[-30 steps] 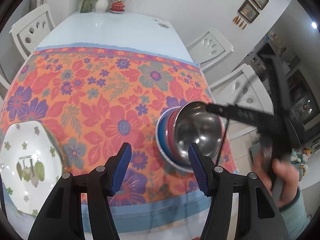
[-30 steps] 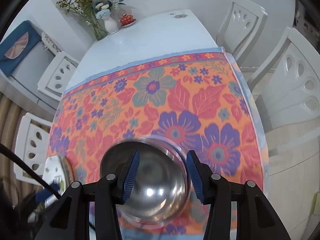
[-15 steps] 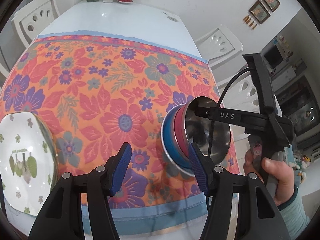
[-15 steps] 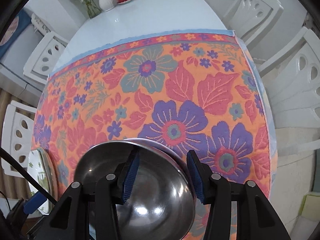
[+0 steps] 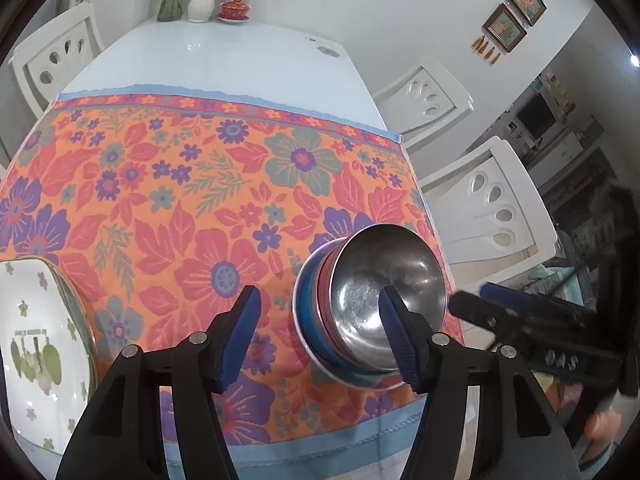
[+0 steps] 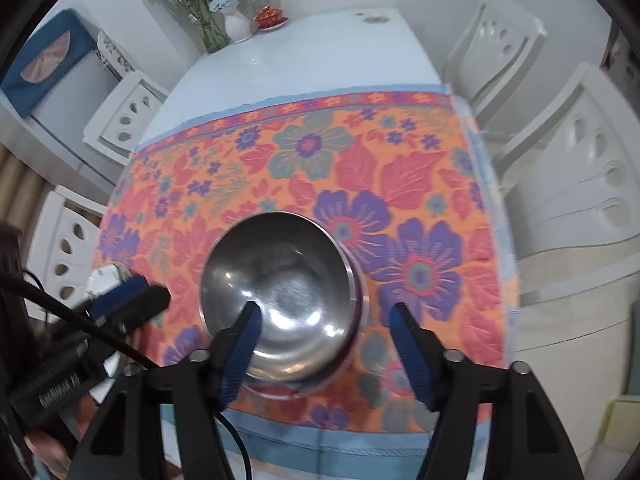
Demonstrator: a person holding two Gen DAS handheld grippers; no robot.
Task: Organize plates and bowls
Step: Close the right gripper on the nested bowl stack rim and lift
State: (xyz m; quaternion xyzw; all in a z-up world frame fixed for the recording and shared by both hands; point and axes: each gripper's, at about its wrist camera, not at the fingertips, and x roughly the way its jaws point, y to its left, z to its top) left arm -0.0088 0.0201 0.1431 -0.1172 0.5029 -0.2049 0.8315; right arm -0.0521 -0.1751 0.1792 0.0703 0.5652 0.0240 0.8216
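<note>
Right gripper [image 6: 324,340] is spread empty; the steel bowl [image 6: 280,296] right ahead looks slick and light, so pinch its rim.

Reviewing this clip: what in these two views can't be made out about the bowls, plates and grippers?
- Bowl count: the steel bowl hides the insides of the stack; only coloured rims show in the left wrist view.
- Plate: cut by the left wrist view's edge; in the right wrist view the left gripper covers it.
- Right gripper: motion-blurred in the left wrist view.
- Table's near edge: behind both grippers' bodies.
</note>
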